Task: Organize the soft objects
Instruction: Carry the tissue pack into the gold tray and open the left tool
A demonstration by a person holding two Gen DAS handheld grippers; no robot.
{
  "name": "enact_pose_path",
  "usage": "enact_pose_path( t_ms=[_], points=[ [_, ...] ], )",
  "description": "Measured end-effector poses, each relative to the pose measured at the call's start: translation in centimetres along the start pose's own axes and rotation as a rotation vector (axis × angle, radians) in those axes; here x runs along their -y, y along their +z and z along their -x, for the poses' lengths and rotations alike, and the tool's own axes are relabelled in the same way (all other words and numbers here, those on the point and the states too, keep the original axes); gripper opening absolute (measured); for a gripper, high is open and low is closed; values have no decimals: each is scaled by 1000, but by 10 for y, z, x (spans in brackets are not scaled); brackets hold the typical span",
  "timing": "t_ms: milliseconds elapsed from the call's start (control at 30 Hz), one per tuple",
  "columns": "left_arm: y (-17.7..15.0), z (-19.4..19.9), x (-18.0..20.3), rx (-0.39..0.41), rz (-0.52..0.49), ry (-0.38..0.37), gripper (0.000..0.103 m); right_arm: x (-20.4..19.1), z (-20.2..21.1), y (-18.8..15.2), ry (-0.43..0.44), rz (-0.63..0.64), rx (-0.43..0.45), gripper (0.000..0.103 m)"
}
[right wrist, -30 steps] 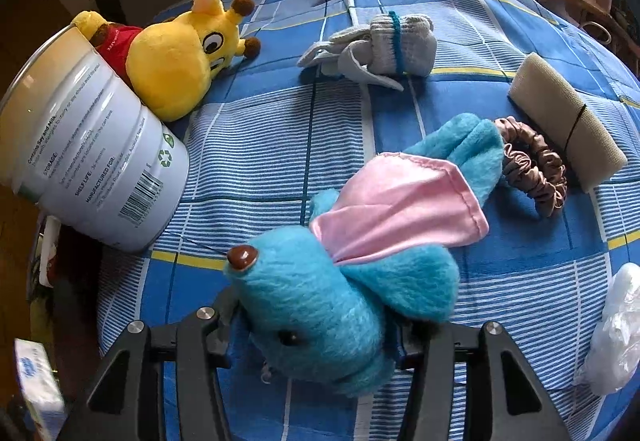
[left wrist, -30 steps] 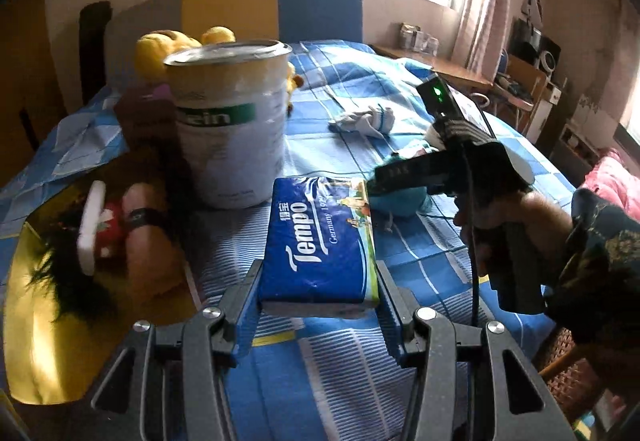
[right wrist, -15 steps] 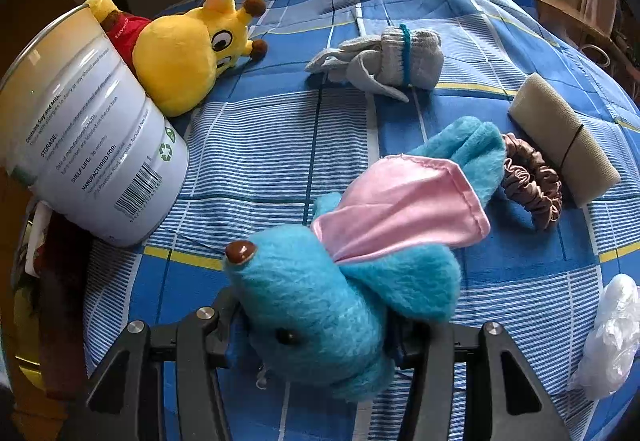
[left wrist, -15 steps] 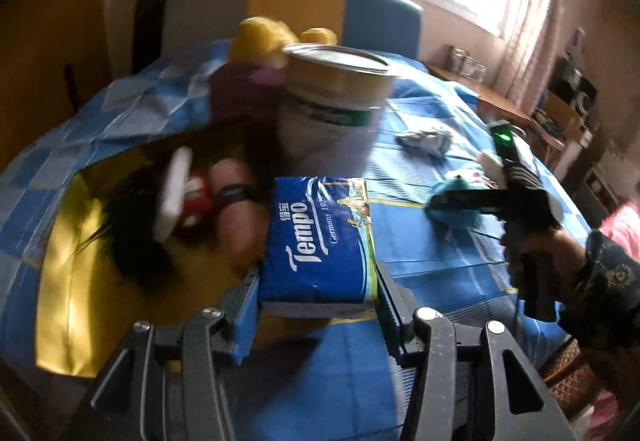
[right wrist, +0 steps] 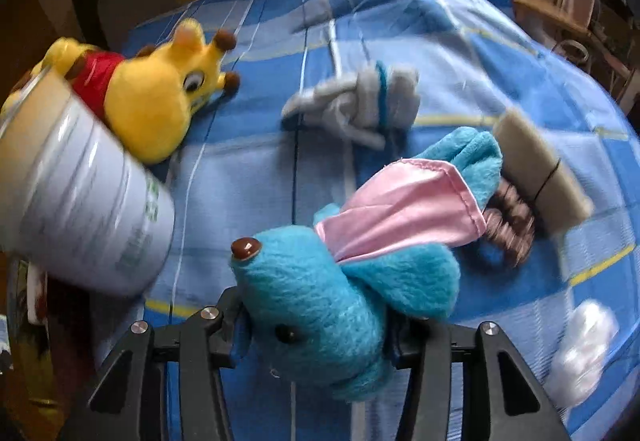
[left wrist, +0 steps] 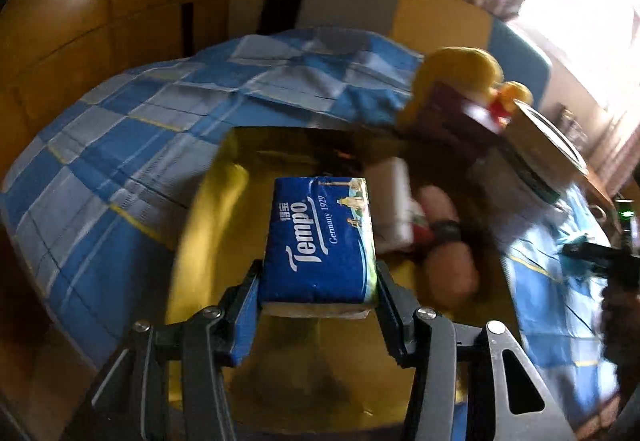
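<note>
While the left hand-held gripper (left wrist: pixel 318 295) clamps a "Tempo Germany 1929" tissue pack (left wrist: pixel 320 241), the right (right wrist: pixel 316 337) squeezes a blue plush (right wrist: pixel 320 305).

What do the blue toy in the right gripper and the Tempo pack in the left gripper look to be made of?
Blue toy: fuzzy synthetic plush, by its matted pile, with a shiny pink satin-like ear lining. Tempo pack: glossy printed plastic film, probably over paper tissues; a pale edge shows at its near end.

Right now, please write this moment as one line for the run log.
left tool: shut on tissue pack, over yellow tray | right tool: shut on blue plush, jaws just closed further
</note>
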State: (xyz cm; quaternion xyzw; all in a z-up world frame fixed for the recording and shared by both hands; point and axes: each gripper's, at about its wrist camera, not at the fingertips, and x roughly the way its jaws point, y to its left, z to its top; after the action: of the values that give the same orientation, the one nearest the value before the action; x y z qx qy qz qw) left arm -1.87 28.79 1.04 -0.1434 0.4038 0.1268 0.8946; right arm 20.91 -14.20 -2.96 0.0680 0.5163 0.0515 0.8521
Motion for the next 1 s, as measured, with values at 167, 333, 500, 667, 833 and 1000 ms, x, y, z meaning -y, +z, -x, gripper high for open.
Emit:
enact_pose_path(
  t_ms=[167, 333, 500, 667, 833, 1000],
  points=[
    [18, -24, -15, -44, 7, 23, 52, -11, 15, 58, -100, 7, 50, 50],
    [26, -44, -23, -83, 11, 33, 53, -46, 44, 130, -119, 3, 138, 50],
    [27, -52, -23, -84, 7, 44, 54, -120, 68, 174, -52, 82, 216, 50],
    [25, -51, -24, -80, 4, 54, 59, -211, 81, 181, 70, 227, 260, 50],
    [21, -39, -25, -48, 9, 64, 66, -300, 94, 153, 219, 405, 269, 50],
    [17, -24, -27, -22, 19, 58, 66, -354, 95, 99, 326, 583, 212, 50]
  ],
)
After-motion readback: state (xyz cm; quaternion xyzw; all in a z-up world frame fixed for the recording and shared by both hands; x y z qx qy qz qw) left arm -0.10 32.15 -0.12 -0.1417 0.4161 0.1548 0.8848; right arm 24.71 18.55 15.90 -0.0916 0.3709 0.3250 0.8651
